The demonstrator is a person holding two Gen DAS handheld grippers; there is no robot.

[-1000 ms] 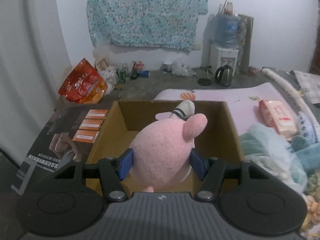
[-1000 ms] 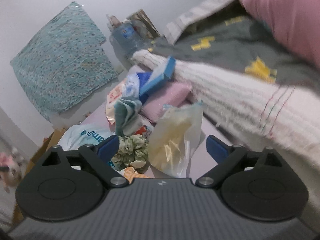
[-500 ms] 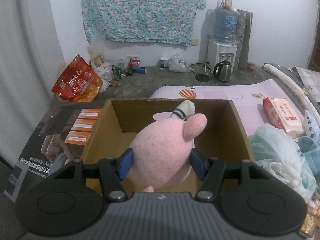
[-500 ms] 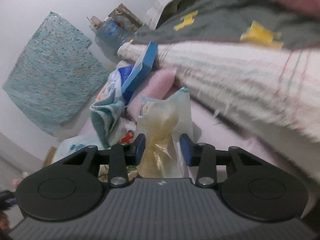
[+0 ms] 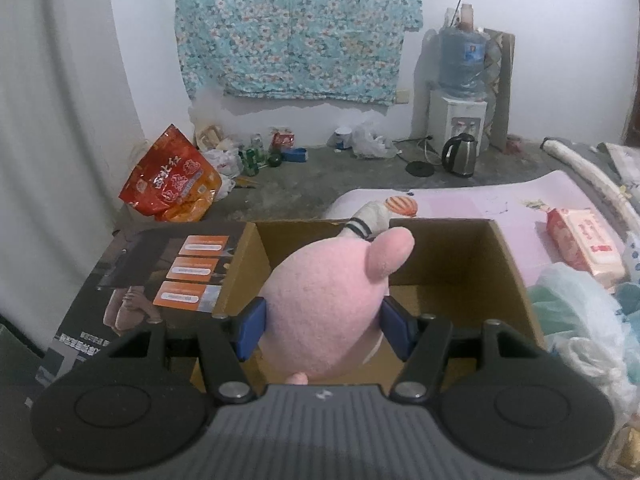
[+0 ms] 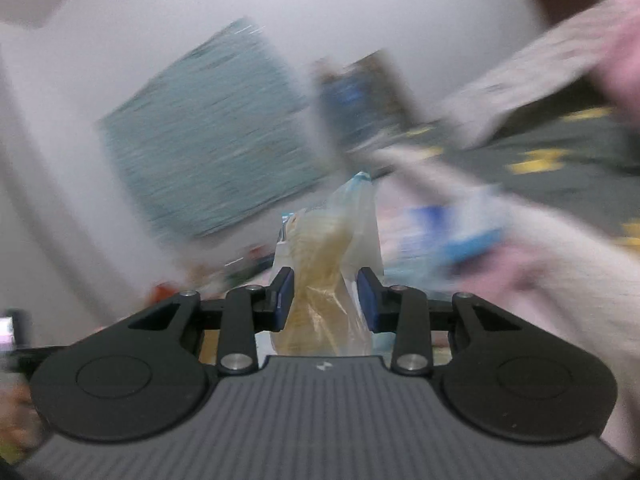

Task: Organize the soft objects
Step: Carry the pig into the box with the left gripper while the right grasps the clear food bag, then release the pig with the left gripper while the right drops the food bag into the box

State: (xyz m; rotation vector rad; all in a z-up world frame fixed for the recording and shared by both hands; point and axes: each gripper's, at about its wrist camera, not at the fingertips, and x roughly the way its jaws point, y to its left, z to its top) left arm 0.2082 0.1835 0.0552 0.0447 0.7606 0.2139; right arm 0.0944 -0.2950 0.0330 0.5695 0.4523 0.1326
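Note:
A pink plush toy hangs over an open cardboard box, with my left gripper shut on its round body; one pink ear and a striped white limb stick up beyond it. In the right wrist view a clear plastic bag with a yellowish soft thing inside is pinched between the blue pads, my right gripper shut on it and raised off the pile. That view is heavily motion-blurred.
A pink mat lies right of the box with a red-and-white tissue pack and a heap of pale bags and cloths. A printed box flap lies left. A red snack bag, kettle and water dispenser stand on the floor behind.
My right gripper closed on the plastic bag and lifted it from the pile, swinging fast. My left gripper carried the plush a little forward over the box.

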